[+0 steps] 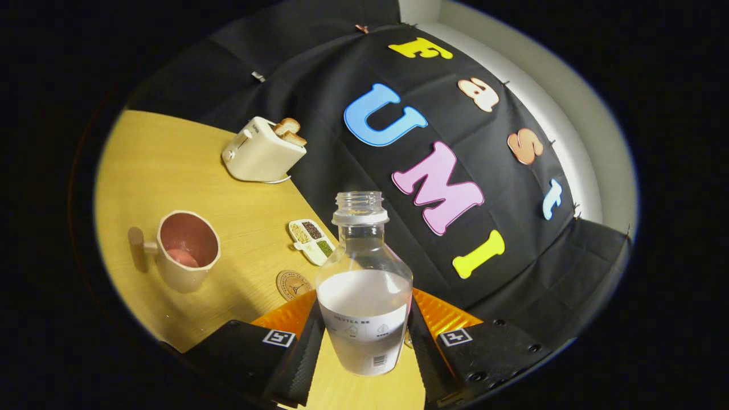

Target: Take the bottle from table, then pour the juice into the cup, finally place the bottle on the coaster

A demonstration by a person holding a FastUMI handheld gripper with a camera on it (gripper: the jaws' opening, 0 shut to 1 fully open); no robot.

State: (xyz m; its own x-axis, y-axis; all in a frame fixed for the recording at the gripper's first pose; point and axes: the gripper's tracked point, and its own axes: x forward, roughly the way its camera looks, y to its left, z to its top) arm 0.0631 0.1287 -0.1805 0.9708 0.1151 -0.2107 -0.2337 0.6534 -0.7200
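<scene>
Tilted view over a wooden surface [171, 165]. Furthest left, a pink-lined cup [185, 250] with its handle turned away from the bottle, a little pale liquid at its bottom. Beyond it, near the booth's wall, a cream toaster [262, 152] with two slices of toast [289, 131] poking out. Further right, a small divided dish [312, 240] holding grains and seeds in separate compartments. Just in front of that dish, a round brown coaster [291, 283], bare, close beside the bottle's shoulder. Then the bottle [364, 285]: clear, uncapped, roughly upright, about half full of whitish juice, clamped between the fingers of the gripper [362, 341]. Both black pads pressed against its labelled lower body, closed only as far as its width. Cannot tell whether held clear of the surface or resting on it.
</scene>
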